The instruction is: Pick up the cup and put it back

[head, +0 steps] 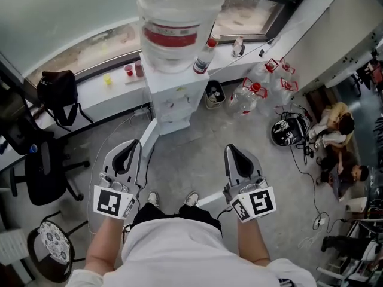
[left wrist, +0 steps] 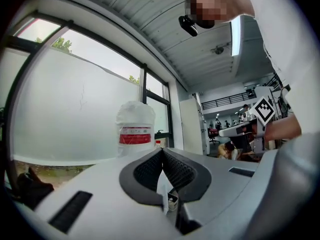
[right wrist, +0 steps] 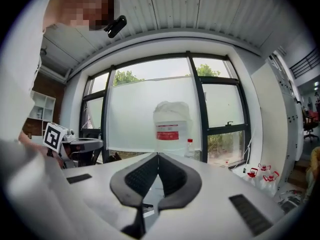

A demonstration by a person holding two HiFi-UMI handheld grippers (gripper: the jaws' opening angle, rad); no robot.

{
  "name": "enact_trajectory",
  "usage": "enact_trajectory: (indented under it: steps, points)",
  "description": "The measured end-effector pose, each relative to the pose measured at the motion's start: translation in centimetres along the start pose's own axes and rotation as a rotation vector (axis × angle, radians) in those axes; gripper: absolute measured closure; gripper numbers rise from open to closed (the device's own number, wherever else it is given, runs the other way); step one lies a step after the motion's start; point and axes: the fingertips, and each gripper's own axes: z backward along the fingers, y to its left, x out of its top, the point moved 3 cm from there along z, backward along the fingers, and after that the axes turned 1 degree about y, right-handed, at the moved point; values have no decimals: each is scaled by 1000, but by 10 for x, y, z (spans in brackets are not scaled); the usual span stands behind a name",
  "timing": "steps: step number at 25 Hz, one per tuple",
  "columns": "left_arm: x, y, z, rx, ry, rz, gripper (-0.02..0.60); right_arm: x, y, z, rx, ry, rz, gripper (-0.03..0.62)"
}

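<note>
Two small red cups [head: 129, 70] stand on the white windowsill [head: 108, 94], left of the water dispenser [head: 172, 100] with its big jug [head: 179, 23]. My left gripper [head: 127, 148] and right gripper [head: 235, 149] hang low in front of my body, above the floor and well short of the sill. Both are shut, with nothing between the jaws. In the left gripper view the left gripper [left wrist: 161, 152] points up past the jug [left wrist: 135, 129]. In the right gripper view the right gripper [right wrist: 158, 156] aims at the jug [right wrist: 171, 126]. No cup shows in either gripper view.
A red-capped bottle [head: 204, 55] stands on the dispenser. Several empty water jugs [head: 251, 91] lie on the floor to the right. A black backpack [head: 57, 88] sits on the sill, with an office chair [head: 36, 166] and stool [head: 54, 241] at left. People [head: 335, 142] sit at right among cables.
</note>
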Motion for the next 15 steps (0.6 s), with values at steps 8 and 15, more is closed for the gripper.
enact_trajectory:
  steps: [8,15]
  points:
    - [-79,38,-32,-16,21,15,558,-99,0,-76,1,149,37,573]
    - [-202,60,-75,-42,122,39,558,-216,-18,-175,-135,148,-18,574]
